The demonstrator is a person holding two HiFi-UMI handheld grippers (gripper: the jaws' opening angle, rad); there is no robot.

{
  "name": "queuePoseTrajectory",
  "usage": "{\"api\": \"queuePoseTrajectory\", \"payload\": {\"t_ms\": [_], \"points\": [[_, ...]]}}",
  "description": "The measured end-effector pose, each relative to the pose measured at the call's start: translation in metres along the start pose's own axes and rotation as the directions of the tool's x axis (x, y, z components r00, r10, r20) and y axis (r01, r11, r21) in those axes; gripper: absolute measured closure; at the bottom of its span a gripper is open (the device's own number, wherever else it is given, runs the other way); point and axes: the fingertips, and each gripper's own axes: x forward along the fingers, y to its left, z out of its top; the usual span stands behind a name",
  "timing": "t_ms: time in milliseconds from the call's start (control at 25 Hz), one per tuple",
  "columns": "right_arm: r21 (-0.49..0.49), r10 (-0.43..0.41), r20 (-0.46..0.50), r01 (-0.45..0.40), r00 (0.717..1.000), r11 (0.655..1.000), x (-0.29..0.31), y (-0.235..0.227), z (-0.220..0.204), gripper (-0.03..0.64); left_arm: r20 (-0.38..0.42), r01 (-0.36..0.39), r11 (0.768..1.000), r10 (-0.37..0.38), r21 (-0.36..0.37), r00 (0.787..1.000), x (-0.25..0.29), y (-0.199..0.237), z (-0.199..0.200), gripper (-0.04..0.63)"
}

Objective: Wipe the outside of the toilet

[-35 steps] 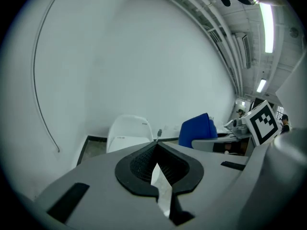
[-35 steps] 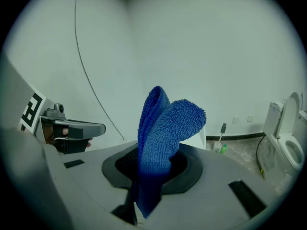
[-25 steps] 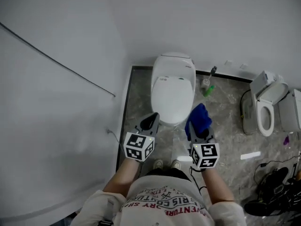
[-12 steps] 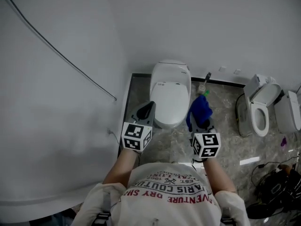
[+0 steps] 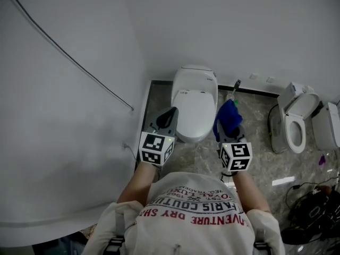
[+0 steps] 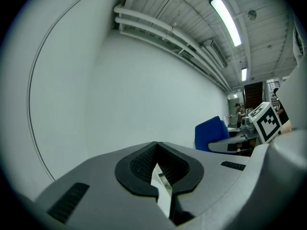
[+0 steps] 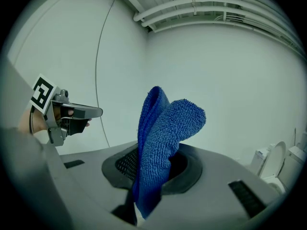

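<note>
Right gripper (image 5: 232, 133) clamps the blue cloth (image 5: 228, 118), held off the toilet (image 5: 194, 102) ahead-left. Left gripper (image 5: 166, 118) is closed and empty. How much is wiped is unclear.

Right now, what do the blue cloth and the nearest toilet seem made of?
Blue cloth: likely microfibre terry, matte; its fuzzy looped pile shows. Toilet: smooth white shell with soft sheen, probably glazed ceramic, the lid perhaps plastic.

The head view is dim and greyish, lit softly and evenly; the walls around the toilet (image 5: 194, 102) look flat, almost shadowless, and the toilet itself is sharp. Both gripper views bulge and go black at the corners. A long ceiling lamp (image 6: 229, 20) glares white; the blue cloth (image 7: 163, 147) shows crisp
</note>
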Motion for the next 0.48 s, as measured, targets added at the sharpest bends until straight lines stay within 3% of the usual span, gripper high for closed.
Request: {"api": "queuePoseTrajectory", "payload": {"t_ms": [480], "points": [[-0.014, -0.021, -0.009, 0.021, 1.000, 1.000, 0.040, -0.013, -0.011, 0.534, 0.011, 0.019, 1.000, -0.019, -0.007, 1.000, 0.030, 0.020, -0.017, 0.591]]}}
